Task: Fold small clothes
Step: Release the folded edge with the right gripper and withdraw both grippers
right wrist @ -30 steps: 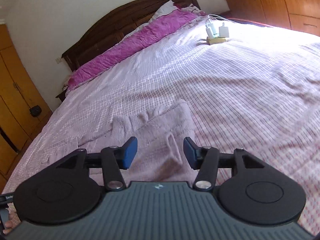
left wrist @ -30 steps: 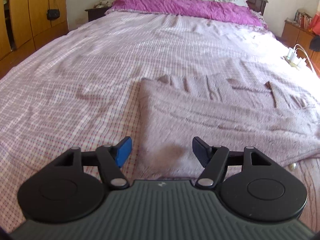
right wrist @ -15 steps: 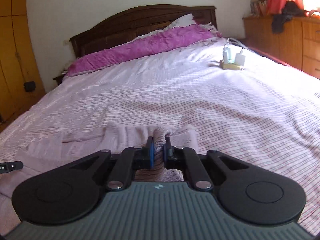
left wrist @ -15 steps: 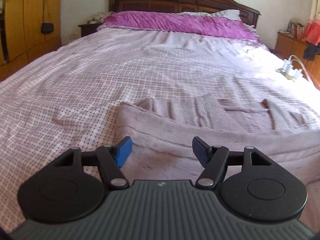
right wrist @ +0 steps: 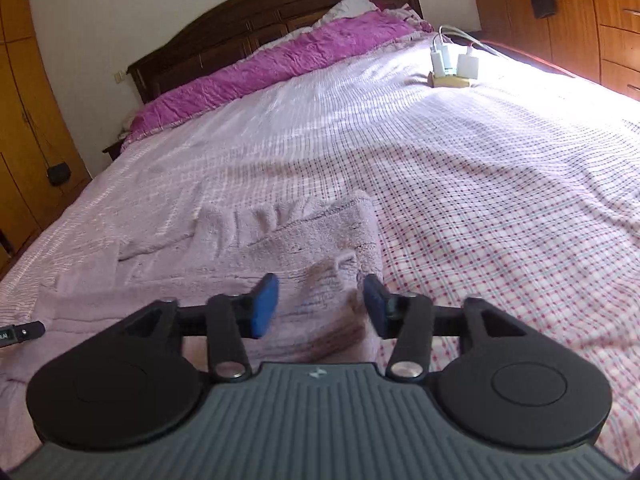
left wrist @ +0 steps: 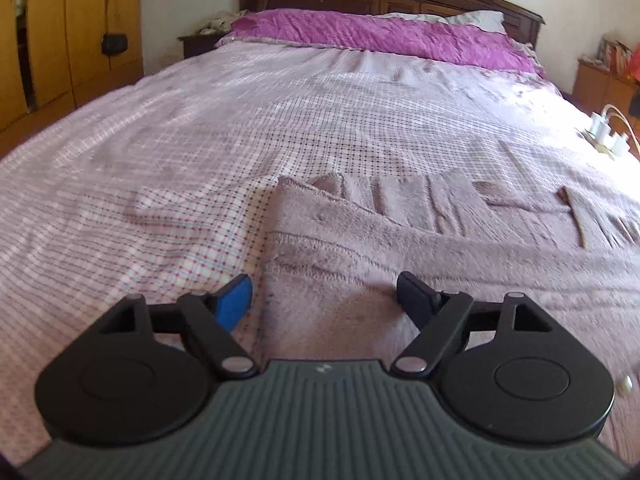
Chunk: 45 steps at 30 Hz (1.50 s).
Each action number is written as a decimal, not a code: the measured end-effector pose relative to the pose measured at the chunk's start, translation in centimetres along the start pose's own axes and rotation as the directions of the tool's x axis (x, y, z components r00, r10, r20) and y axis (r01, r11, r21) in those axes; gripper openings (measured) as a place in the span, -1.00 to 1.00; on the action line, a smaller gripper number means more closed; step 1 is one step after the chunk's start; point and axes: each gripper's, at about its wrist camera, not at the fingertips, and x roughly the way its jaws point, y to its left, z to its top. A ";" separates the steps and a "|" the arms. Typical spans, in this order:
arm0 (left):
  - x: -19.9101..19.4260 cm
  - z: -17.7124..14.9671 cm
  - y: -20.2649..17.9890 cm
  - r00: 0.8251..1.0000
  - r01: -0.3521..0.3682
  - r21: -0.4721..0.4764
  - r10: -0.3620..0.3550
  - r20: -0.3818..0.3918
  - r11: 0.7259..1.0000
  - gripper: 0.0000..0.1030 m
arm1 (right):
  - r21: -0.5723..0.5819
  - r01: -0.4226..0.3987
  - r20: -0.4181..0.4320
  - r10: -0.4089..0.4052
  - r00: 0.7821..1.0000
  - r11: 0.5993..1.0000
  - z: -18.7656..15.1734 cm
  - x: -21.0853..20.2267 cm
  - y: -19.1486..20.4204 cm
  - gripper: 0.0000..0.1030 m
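Currently your left tongs are spread wide, empty, straddling the left edge of the fuzzy mauve garment on the checked bedsheet. Right tongs gape too, over its right corner. Risk: thick, limp fleece. Pinch one layer only and the fold sags, or you snag the sheet beneath.

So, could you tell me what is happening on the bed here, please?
A person is folding a small fuzzy pink garment laid on the checked bedspread, using two handheld grippers. The left gripper and the right gripper are both open, poised low over the garment's near edge, each near a corner. Neither grips any cloth at this moment.
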 end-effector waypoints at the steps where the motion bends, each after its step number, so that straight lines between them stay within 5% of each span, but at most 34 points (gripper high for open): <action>1: -0.7 -0.1 0.1 1.000 0.001 0.011 -0.001 0.004 1.000 0.57 | 0.005 -0.013 0.003 0.013 1.000 1.000 -0.2 -0.9 0.1 0.18; 21: -13.0 -5.1 -0.5 0.999 -0.032 0.077 0.035 -0.040 0.997 0.57 | -0.100 -0.185 -0.010 0.185 0.983 0.978 -6.3 -15.0 5.5 0.21; 26: -15.3 -6.9 -0.9 0.999 -0.016 0.130 0.021 -0.035 0.991 0.57 | -0.134 -0.190 -0.027 0.188 0.982 0.973 -8.6 -17.2 6.5 0.42; 45: -20.4 -12.5 -2.2 0.998 0.055 0.217 -0.050 -0.032 0.975 0.57 | -0.327 -0.220 -0.132 0.186 0.974 0.919 -15.2 -22.0 8.8 0.44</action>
